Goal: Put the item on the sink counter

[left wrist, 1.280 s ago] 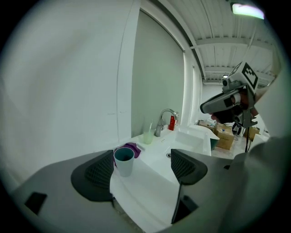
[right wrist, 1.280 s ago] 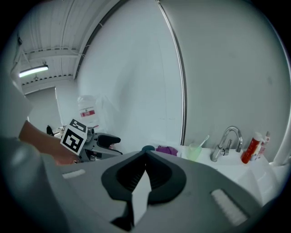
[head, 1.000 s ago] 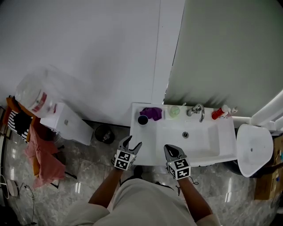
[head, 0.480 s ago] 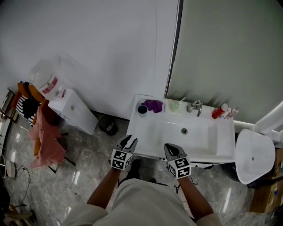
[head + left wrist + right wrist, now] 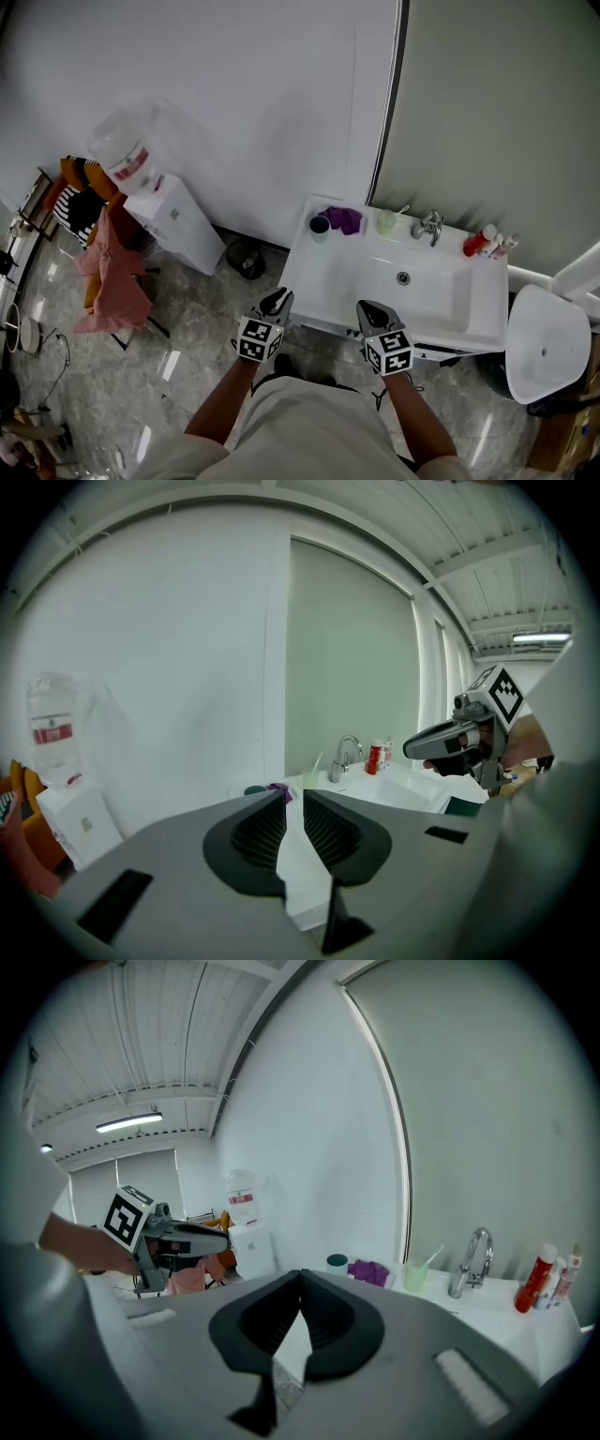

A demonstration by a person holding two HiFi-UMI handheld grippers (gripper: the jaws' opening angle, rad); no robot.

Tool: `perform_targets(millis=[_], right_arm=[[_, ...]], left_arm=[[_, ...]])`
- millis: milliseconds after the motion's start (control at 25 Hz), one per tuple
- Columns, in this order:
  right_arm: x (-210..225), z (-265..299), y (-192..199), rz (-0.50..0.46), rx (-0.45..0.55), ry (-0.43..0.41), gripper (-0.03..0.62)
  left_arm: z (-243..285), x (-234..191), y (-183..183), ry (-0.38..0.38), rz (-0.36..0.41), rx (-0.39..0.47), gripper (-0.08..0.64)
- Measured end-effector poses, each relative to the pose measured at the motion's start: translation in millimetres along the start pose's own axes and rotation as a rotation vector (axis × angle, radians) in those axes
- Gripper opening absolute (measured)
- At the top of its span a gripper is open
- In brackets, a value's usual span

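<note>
Both grippers are being held empty near the front edge of the sink counter [image 5: 314,272]. The left gripper [image 5: 278,298] jaws have just been closing to a narrow gap. The right gripper [image 5: 367,309] jaws are being held together. The purple cloth [image 5: 347,220] is lying at the back left corner, beside a dark cup [image 5: 320,224].

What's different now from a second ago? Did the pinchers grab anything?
The left gripper has just been closing: a second ago its jaws stood wide apart, and now there is only a thin gap with nothing in it. Nothing was grabbed or let go. The right gripper stayed shut and empty. The purple cloth and green cup stayed on the sink counter.
</note>
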State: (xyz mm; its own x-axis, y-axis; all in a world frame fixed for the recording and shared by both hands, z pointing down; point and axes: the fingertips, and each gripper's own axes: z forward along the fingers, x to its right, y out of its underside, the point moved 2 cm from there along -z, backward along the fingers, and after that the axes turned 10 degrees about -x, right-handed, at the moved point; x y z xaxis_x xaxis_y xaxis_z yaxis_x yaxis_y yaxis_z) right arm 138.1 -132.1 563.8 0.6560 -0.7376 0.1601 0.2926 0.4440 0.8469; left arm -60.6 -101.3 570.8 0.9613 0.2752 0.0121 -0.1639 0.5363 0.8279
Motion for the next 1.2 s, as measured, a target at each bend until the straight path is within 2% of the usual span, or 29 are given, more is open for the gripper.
perform_targets(millis=[240, 600, 880, 1200], right_arm=[[-19.5, 5.5, -12.7, -0.019, 0.017, -0.004, 0.011], [-47.5, 16.3, -41.4, 0.009, 0.059, 0.039, 0.011], [-61.6, 13.8, -57.8, 0.019, 0.123, 0.070, 0.011], [-81.0, 11.0, -66.2, 0.006, 0.128, 0.070, 0.011]], left_arm=[[-20.2, -13.9, -4.3, 0.004, 0.015, 0.010, 0.043], [-48.8, -39.5, -11.5, 0.061, 0.028, 0.016, 0.009], [-67.0, -53.0, -15.3, 0.103, 0.035, 0.030, 0.008], [-76.0, -55.1, -20.5, 0.132, 0.033, 0.057, 0.008]])
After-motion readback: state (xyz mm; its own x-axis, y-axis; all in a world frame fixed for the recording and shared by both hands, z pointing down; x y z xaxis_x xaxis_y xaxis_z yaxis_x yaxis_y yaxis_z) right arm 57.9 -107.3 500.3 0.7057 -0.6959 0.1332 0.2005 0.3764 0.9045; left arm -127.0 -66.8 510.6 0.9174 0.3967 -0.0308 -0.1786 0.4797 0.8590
